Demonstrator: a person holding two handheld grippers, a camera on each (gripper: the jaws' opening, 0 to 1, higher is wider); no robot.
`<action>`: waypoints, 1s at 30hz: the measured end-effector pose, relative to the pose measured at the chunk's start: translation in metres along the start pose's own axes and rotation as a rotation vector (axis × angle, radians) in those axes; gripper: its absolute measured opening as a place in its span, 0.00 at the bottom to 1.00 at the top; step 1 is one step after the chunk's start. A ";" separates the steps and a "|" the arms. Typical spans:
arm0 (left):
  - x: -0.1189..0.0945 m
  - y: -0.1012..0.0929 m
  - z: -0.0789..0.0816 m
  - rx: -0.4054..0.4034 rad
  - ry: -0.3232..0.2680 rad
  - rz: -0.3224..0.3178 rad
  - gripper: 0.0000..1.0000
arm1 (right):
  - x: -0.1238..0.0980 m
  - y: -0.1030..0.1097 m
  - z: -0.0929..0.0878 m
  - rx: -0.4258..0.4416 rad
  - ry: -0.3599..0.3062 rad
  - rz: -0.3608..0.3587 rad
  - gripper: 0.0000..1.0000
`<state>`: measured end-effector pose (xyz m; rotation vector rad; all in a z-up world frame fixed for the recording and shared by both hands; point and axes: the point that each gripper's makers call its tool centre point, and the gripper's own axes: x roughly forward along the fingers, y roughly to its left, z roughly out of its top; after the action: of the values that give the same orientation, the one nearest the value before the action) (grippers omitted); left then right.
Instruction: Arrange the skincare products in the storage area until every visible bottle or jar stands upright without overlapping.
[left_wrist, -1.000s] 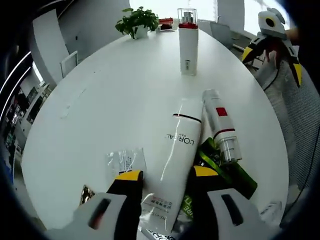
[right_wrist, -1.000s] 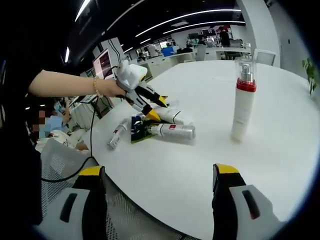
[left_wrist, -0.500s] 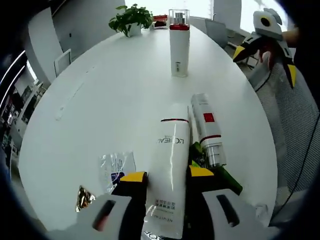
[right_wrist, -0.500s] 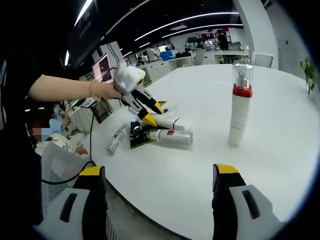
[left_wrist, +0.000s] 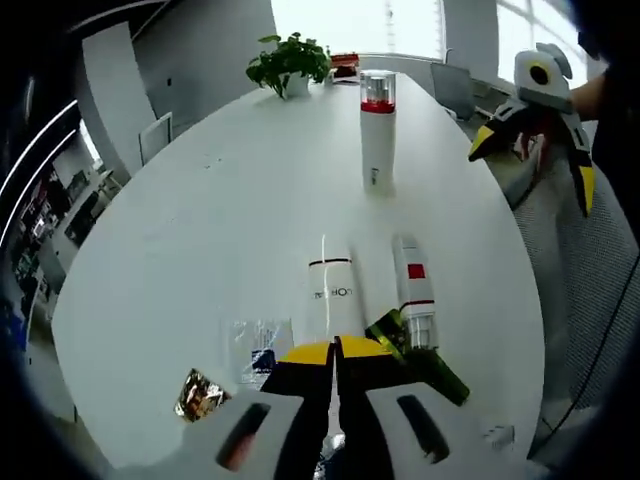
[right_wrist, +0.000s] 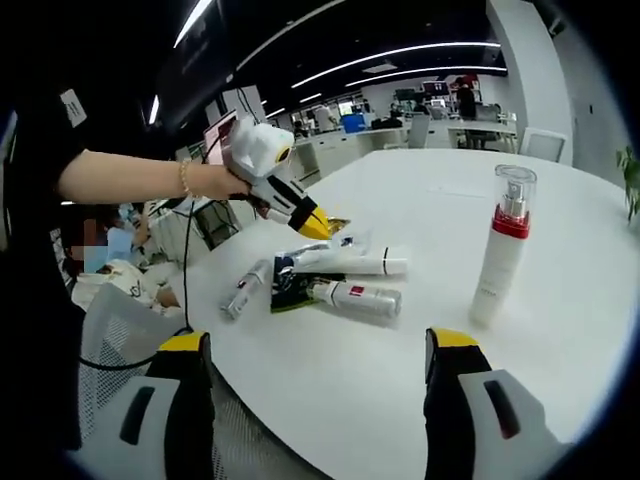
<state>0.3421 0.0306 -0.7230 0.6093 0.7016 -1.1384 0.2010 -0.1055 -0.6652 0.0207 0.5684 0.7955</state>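
Observation:
A white L'Oreal tube lies on the white table, pointing away from my left gripper, whose jaws are shut on its flat tail end. Beside it lies a white bottle with a red label, partly on a green packet. A white pump bottle with a red collar stands upright farther off. In the right gripper view, the left gripper meets the tube, the red-label bottle lies in front, and the pump bottle stands at the right. My right gripper is open and holds nothing.
A clear sachet and a gold foil packet lie left of the tube. A small tube lies near the table edge. A potted plant stands at the far end. A mesh chair is beside the table.
My left jaws have closed from wide apart onto the tail of the white tube, and the view has pulled back. The right gripper stays open off the table's edge.

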 end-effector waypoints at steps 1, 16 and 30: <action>0.001 0.002 -0.006 -0.019 -0.005 0.004 0.02 | 0.000 0.000 0.000 0.000 0.001 0.001 0.88; -0.017 0.002 0.009 -0.169 -0.126 0.091 0.32 | 0.005 -0.002 0.015 -0.063 0.009 0.024 0.88; -0.055 -0.024 0.023 -0.265 -0.228 0.180 0.62 | 0.002 0.000 0.027 -0.120 -0.012 0.042 0.88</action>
<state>0.3095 0.0382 -0.6683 0.3053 0.5764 -0.9113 0.2153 -0.0987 -0.6428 -0.0731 0.5095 0.8684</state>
